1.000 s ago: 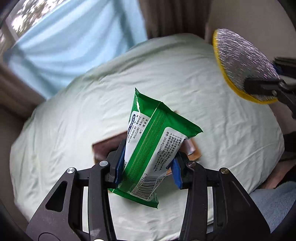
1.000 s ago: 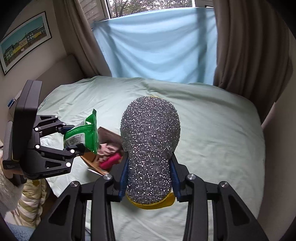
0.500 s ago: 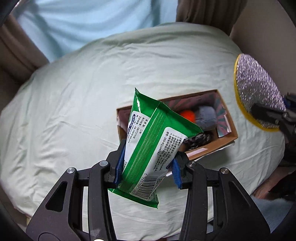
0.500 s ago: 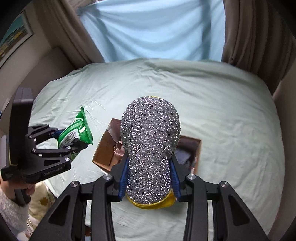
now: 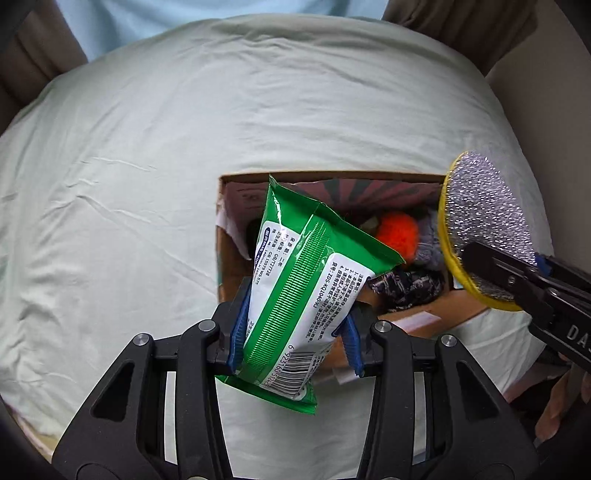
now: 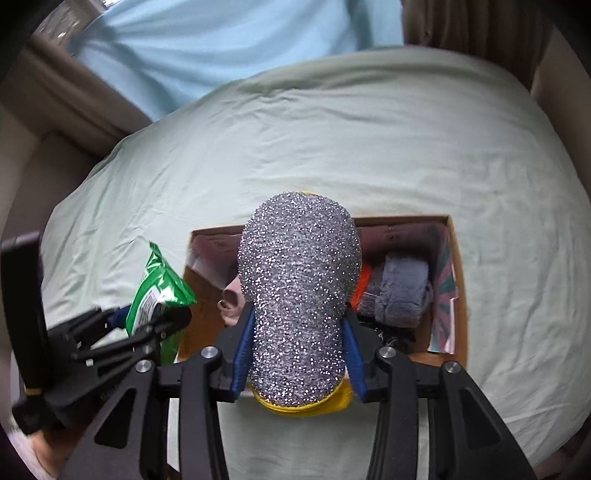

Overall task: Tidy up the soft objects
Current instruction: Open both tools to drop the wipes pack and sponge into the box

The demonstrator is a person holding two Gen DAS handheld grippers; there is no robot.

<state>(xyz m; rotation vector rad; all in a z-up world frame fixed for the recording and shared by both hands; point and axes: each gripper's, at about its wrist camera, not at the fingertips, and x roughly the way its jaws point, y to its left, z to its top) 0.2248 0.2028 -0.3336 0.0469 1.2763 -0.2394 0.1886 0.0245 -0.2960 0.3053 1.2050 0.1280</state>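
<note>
My left gripper [image 5: 295,332] is shut on a green wet-wipes pack [image 5: 303,280] and holds it above the near left part of an open cardboard box [image 5: 229,184]. My right gripper [image 6: 299,350] is shut on a silver sparkly sponge with a yellow back [image 6: 299,295], held over the middle of the box [image 6: 458,295]. The sponge [image 5: 484,225] shows at the right in the left wrist view, the pack [image 6: 159,291] at the left in the right wrist view. The box holds an orange ball [image 5: 399,232], a grey plush cloth [image 6: 402,291], a dark patterned fabric [image 5: 406,288] and a pink item [image 6: 232,299].
The box sits on a pale green bed sheet [image 5: 147,147]. A light blue curtain [image 6: 221,48] and brown drapes [image 6: 480,29] hang beyond the bed's far edge. The person's hand [image 5: 554,406] shows at the lower right.
Both grippers have tilted down and moved over the bed. The box now lies open beneath them, its contents in view. Both grips are unchanged.
</note>
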